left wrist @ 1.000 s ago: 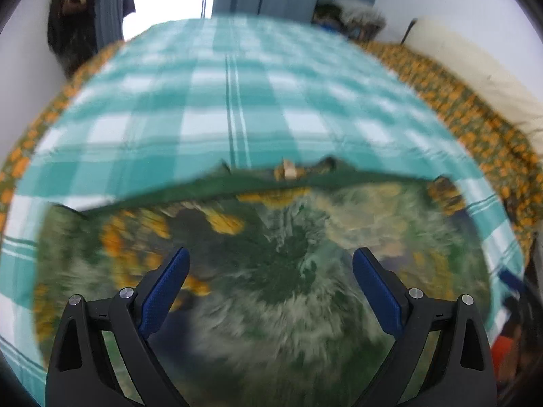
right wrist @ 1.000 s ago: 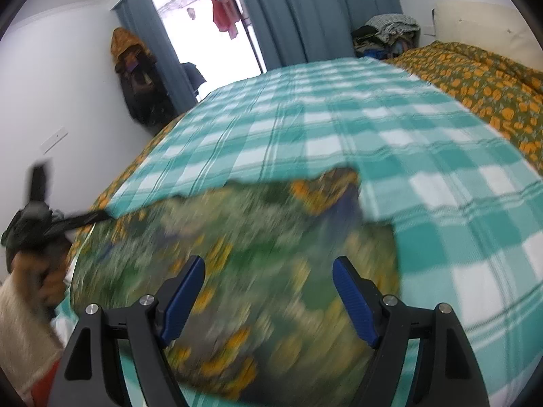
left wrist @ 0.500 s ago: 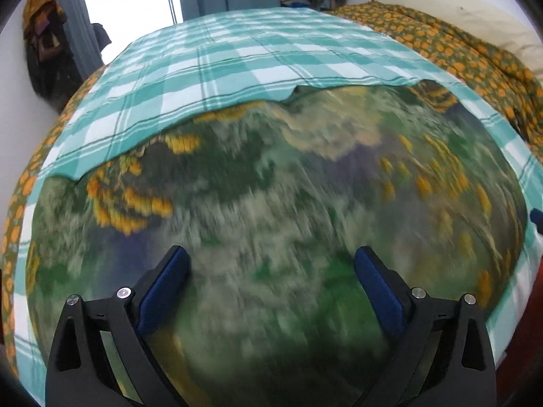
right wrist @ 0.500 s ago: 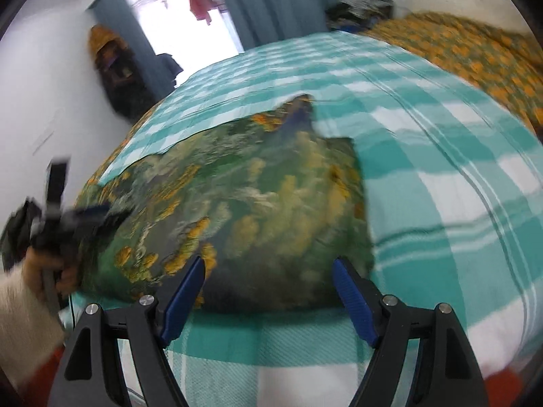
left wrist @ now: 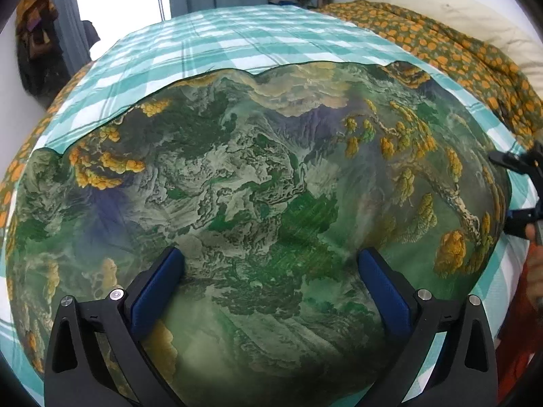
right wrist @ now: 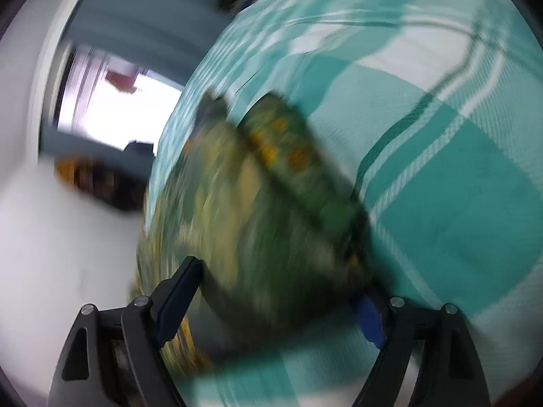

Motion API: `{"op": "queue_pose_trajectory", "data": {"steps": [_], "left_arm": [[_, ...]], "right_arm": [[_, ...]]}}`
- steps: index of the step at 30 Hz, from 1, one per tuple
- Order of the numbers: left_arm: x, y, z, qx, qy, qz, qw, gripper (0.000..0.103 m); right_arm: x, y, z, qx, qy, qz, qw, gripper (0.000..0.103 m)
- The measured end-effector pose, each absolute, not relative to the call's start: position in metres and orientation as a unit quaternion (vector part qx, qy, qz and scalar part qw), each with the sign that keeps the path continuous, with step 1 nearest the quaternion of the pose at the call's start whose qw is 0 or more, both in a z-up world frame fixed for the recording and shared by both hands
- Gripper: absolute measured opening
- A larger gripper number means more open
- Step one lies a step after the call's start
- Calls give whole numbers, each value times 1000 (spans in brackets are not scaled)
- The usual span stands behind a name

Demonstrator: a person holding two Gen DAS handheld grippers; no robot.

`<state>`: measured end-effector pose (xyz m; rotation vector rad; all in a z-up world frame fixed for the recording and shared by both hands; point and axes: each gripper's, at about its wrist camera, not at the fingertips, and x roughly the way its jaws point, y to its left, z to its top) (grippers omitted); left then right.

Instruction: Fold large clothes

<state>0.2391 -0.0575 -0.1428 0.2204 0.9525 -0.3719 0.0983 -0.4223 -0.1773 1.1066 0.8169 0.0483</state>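
One large garment [left wrist: 258, 183], printed in greens with yellow-orange clusters, lies spread flat across the near part of the teal checked bedspread [left wrist: 237, 40], its far edge running roughly straight across the bed; this flat, open lay appears intended to give clean edges for folding. Left gripper [left wrist: 271, 281] hangs above the cloth near its near edge, its jaws having just opened further and now standing wide with nothing between them; the blue pads [left wrist: 156, 288] press on no fabric. Right gripper [right wrist: 278, 302] sits at the garment's side edge, rolled over; its jaws have likewise just been opening and stand apart, and cloth lies between them, but blur prevents judging whether any pad touches it. Judged from position, both tools are placed at edges to take fresh holds. The left wrist view alone shows the full printed spread, the orange-patterned quilt [left wrist: 451, 47] beyond, and the other tool at the far right margin. The right wrist view alone shows the garment's side hem doubled over, and the bright doorway [right wrist: 118, 108].
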Motion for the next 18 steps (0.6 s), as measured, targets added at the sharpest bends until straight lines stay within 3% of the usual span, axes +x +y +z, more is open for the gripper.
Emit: {"op": "queue_pose_trajectory", "data": {"steps": [4, 13, 18], "left_arm": [[237, -54, -113, 103, 470, -180, 858, 98], [244, -104, 23, 65, 437, -318, 839, 99], [242, -149, 44, 111, 466, -341, 809, 99]], "right_arm": [[93, -416, -161, 467, 358, 23, 808, 41], [63, -330, -43, 172, 261, 88, 946, 36], [43, -257, -4, 13, 209, 140, 968, 36]]}}
